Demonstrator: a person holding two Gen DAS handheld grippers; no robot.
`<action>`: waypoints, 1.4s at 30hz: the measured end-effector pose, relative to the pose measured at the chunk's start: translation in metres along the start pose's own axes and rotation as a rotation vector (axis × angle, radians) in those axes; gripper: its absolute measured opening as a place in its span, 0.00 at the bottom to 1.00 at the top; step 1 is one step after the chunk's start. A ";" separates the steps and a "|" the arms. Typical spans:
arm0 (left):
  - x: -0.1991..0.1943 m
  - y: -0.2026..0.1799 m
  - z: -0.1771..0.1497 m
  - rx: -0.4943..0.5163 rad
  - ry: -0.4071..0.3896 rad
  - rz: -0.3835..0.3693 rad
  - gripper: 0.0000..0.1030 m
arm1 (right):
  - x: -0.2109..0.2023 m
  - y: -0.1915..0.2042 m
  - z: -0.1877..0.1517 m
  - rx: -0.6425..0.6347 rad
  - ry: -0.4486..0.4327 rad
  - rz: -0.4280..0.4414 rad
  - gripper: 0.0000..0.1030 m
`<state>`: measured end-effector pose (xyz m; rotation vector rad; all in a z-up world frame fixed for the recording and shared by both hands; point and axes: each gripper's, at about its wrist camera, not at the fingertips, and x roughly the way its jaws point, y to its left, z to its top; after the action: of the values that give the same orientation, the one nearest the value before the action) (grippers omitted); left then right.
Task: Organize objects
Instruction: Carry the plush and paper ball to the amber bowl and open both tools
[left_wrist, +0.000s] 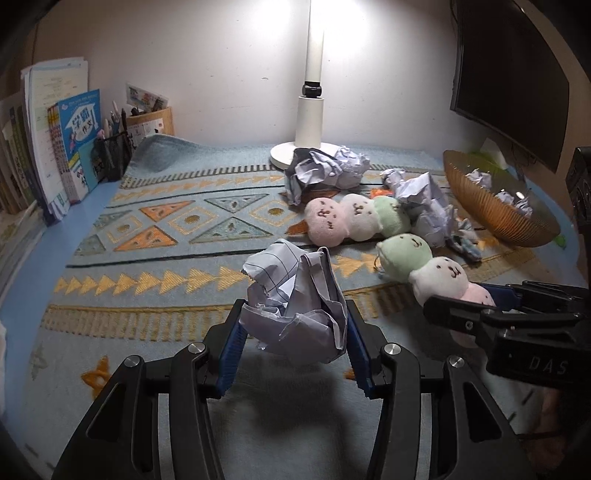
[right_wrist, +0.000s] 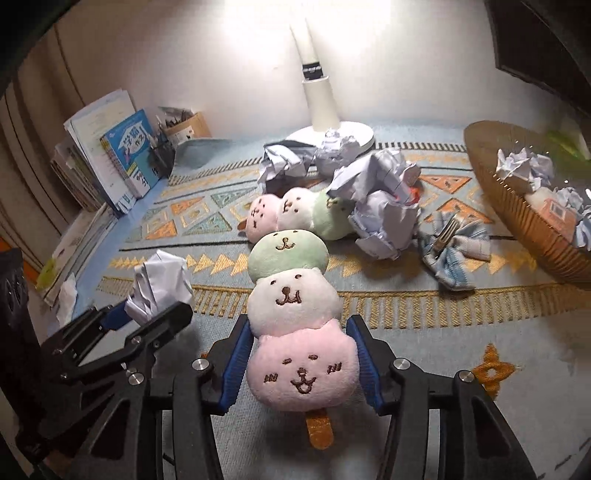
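Note:
My left gripper (left_wrist: 293, 328) is shut on a crumpled ball of lined paper (left_wrist: 295, 299), held just above the patterned mat; it also shows in the right wrist view (right_wrist: 159, 284). My right gripper (right_wrist: 301, 350) is shut on the pink end of a plush dango skewer (right_wrist: 291, 306), green, white and pink, with its orange stick toward the camera. That plush shows at the right in the left wrist view (left_wrist: 424, 269). A second dango plush (left_wrist: 354, 218) lies farther back on the mat.
A woven basket (right_wrist: 498, 192) at the right holds crumpled papers. More paper balls (right_wrist: 384, 206) and a blue checked cloth (right_wrist: 454, 247) lie near the white lamp base (left_wrist: 284, 151). Books (left_wrist: 74, 140) and a pen holder (left_wrist: 110, 155) stand at the left. A dark monitor (left_wrist: 509, 85) hangs at the right.

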<state>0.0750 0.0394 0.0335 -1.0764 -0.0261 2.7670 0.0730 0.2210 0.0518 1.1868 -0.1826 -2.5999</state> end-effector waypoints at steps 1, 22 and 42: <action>-0.003 -0.003 0.001 -0.015 -0.001 -0.022 0.46 | -0.010 -0.002 0.002 -0.001 -0.023 -0.008 0.50; -0.022 -0.169 0.109 0.137 -0.228 -0.211 0.46 | -0.128 -0.146 0.081 0.118 -0.287 -0.313 0.50; 0.058 -0.230 0.118 0.159 -0.089 -0.326 0.71 | -0.091 -0.193 0.076 0.245 -0.202 -0.355 0.58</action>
<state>-0.0112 0.2813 0.0997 -0.8267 0.0063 2.4748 0.0341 0.4323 0.1234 1.1159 -0.3722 -3.0841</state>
